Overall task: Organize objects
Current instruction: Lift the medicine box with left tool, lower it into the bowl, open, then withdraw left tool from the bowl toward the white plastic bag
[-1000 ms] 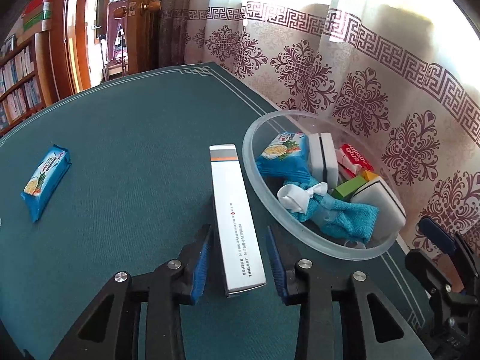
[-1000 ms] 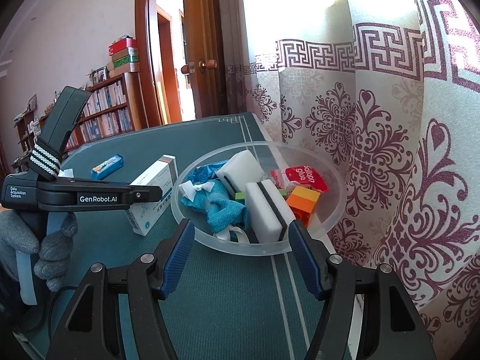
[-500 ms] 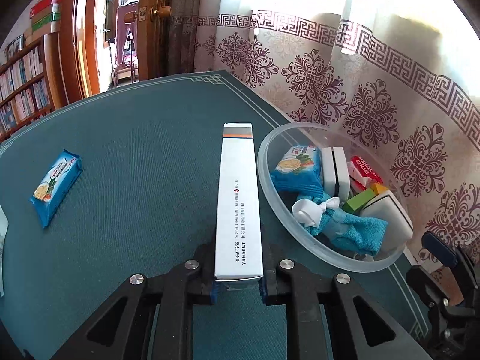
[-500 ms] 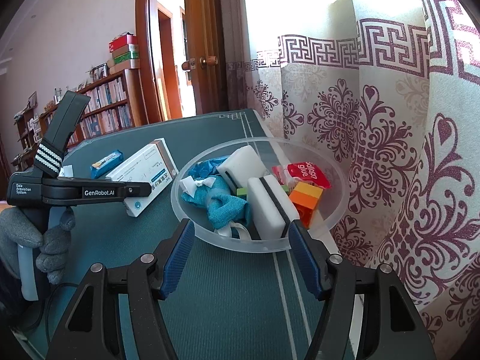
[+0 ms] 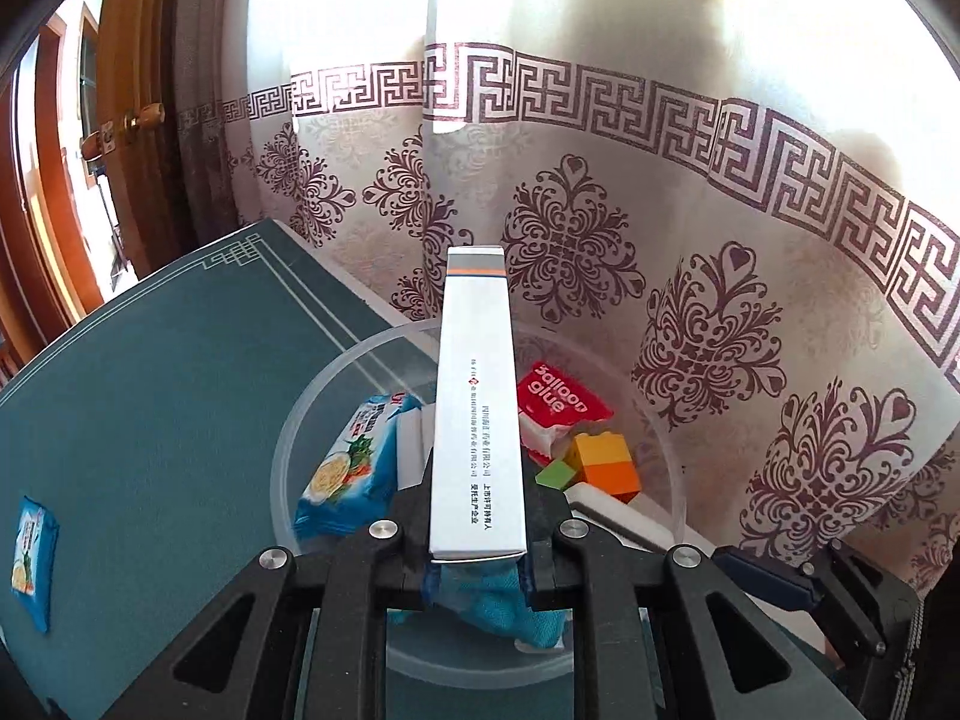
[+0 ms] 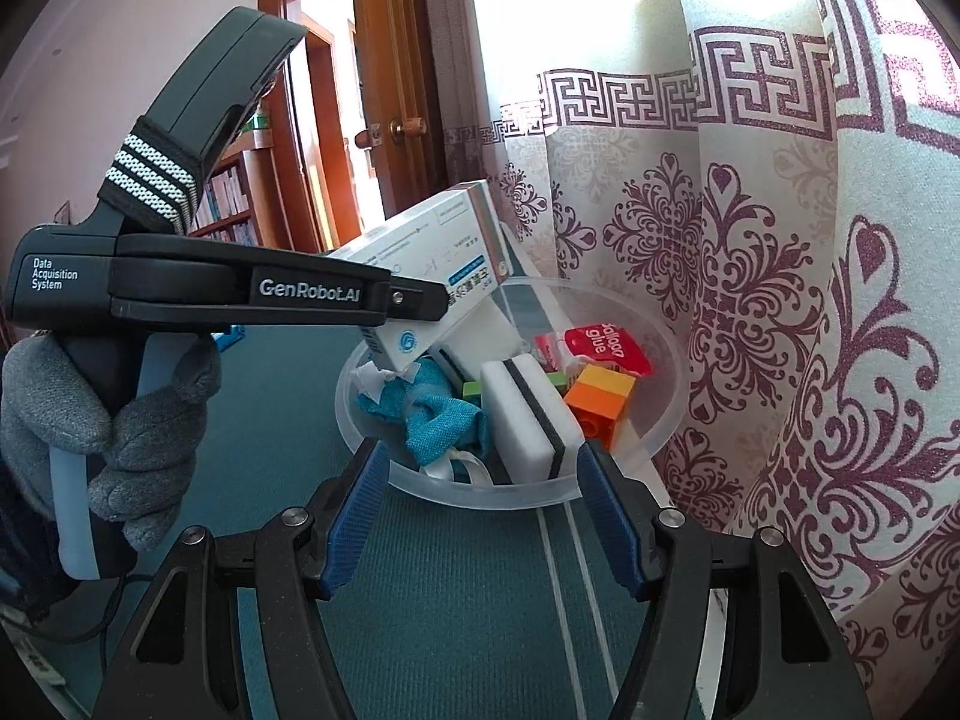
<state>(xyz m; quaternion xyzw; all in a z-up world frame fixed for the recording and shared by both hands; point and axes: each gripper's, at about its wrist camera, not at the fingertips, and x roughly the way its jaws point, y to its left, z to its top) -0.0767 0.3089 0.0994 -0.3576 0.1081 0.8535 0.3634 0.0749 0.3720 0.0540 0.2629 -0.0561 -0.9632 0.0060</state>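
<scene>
We see the left hand-held gripper pinching a long white box, orange-and-grey-banded, above the clear bowl; the right hand-held gripper stands spread.

"GenRobot.AI" on left gripper

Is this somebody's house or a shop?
Most likely a room in a house, maybe a study. There is a patterned curtain over a bright window, a wooden door standing open, and a bookshelf full of books behind the green table.
</scene>
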